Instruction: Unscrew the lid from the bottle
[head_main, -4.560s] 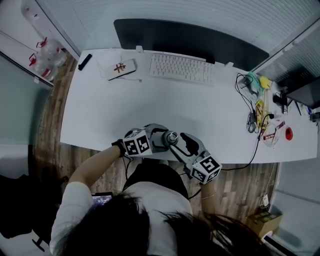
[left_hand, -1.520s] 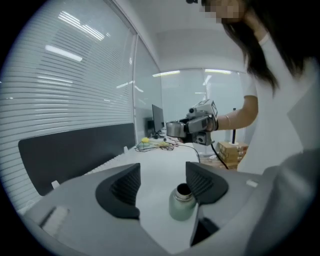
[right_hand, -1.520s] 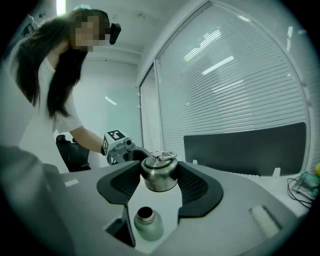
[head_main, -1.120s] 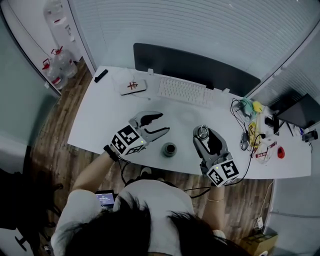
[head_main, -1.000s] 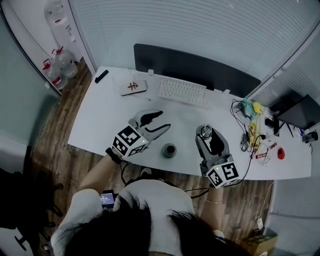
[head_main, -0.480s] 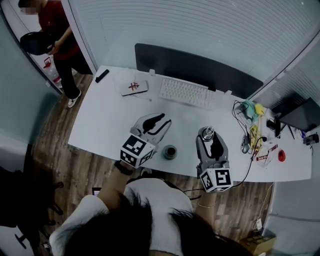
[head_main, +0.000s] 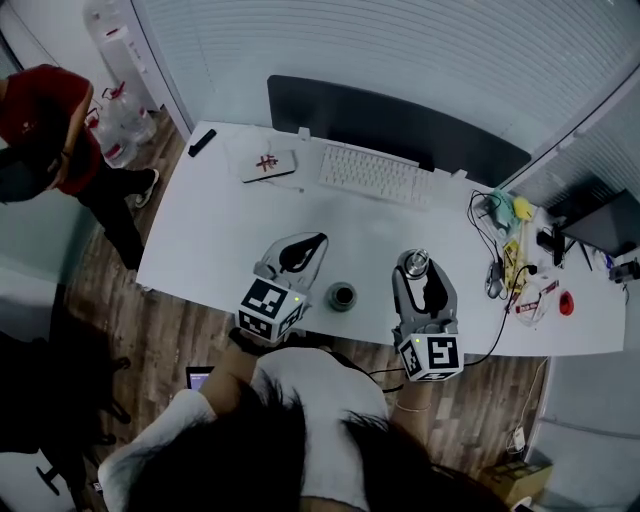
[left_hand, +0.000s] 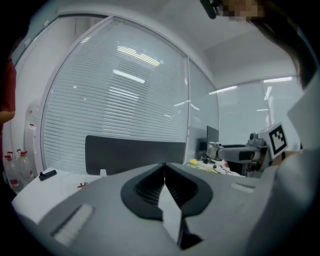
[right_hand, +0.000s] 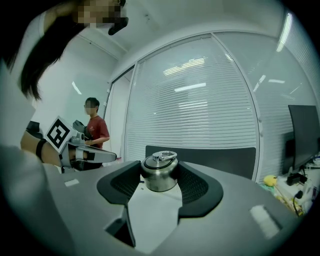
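A dark-mouthed round bottle (head_main: 342, 296) stands alone on the white desk (head_main: 210, 235) near its front edge, between my two grippers. To its left my left gripper (head_main: 319, 240) is shut with nothing in it; in the left gripper view its jaws (left_hand: 164, 168) meet at the tips. My right gripper (head_main: 416, 266) is to the right of the bottle, shut on a short steel lid (head_main: 416, 263) with a ring on top. In the right gripper view the lid (right_hand: 160, 174) sits upright between both pads, above the desk.
A white keyboard (head_main: 375, 173) and a dark monitor (head_main: 395, 118) stand at the back. A case with a red mark (head_main: 268, 163) and a black remote (head_main: 201, 142) lie at the back left. Cables and small items (head_main: 512, 250) crowd the right end. A person in red (head_main: 40, 125) stands beside the left end.
My left gripper's jaws have closed on nothing and it has drawn back towards the desk's front edge. The person in red has walked in at the left. The right gripper has barely moved.
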